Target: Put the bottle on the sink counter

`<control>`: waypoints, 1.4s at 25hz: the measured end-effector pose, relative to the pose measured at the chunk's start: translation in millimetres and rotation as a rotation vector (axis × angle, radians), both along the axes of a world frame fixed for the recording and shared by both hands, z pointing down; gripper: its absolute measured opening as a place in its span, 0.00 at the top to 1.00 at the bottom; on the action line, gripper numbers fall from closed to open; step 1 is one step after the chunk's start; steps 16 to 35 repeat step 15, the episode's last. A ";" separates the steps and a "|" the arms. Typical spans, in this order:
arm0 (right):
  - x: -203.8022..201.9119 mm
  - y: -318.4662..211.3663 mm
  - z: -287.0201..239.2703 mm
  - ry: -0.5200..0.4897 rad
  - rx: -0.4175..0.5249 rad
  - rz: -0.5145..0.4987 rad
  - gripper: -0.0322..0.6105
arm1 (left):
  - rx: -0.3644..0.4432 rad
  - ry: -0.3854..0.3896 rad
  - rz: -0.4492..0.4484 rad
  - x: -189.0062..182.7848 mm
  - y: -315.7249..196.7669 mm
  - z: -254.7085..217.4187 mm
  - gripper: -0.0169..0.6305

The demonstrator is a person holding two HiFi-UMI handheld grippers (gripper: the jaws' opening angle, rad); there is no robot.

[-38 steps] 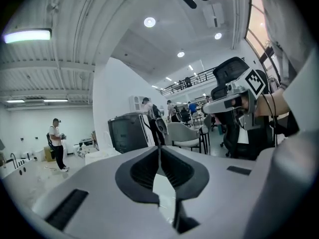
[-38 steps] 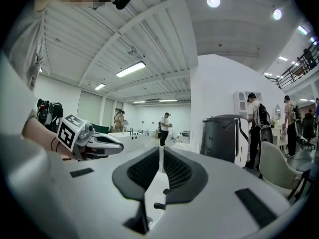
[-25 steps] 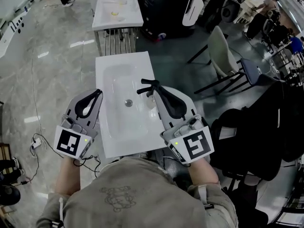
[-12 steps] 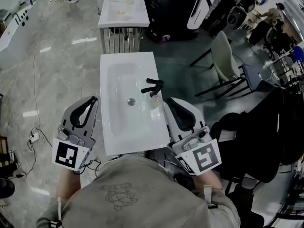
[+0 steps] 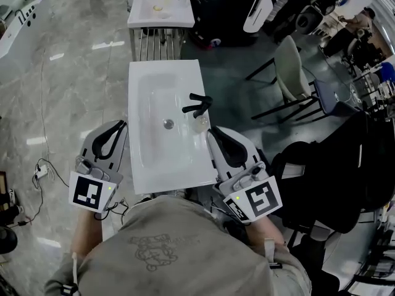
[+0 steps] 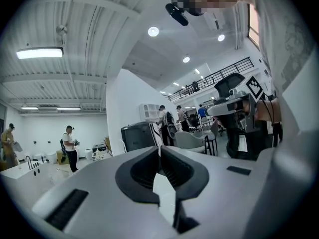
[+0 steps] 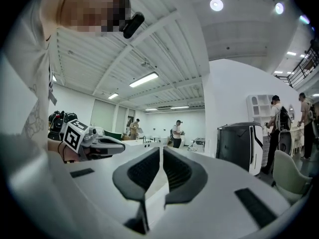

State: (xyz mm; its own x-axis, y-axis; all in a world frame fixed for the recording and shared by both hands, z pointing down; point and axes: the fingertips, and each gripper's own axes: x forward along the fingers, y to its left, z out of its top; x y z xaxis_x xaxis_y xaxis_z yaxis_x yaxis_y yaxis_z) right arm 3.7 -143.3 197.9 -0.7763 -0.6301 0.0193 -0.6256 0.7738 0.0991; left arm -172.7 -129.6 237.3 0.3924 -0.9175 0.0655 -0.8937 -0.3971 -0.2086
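Note:
The white sink counter (image 5: 142,165) lies in front of me in the head view, with a black faucet (image 5: 197,103) on its right rim. A small clear bottle (image 5: 201,124) stands on the counter just in front of the faucet. My right gripper (image 5: 210,131) is shut and empty, its tips just short of the bottle and beside the counter's right edge. Left of the counter, my left gripper (image 5: 123,124) is also shut with nothing in it. In each gripper view the jaws meet, at the left gripper (image 6: 159,148) and the right gripper (image 7: 161,148).
A second white sink (image 5: 160,5) stands behind this one. A pale chair (image 5: 290,73) and a dark chair with black fabric (image 5: 333,165) are at the right. A cable with a plug (image 5: 40,171) lies on the grey floor at the left. People stand far off.
Both grippers have drawn back toward me. The right one has left the faucet area, and the bottle stays on the counter by the faucet.

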 end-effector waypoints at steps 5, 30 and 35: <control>3.2 1.9 3.1 -0.018 -0.010 0.010 0.89 | -0.003 0.014 0.008 3.8 2.5 3.9 0.93; -0.8 9.5 4.4 0.033 0.025 0.016 0.89 | -0.016 0.015 0.019 7.7 8.3 4.5 0.93; -0.8 9.5 4.4 0.033 0.025 0.016 0.89 | -0.016 0.015 0.019 7.7 8.3 4.5 0.93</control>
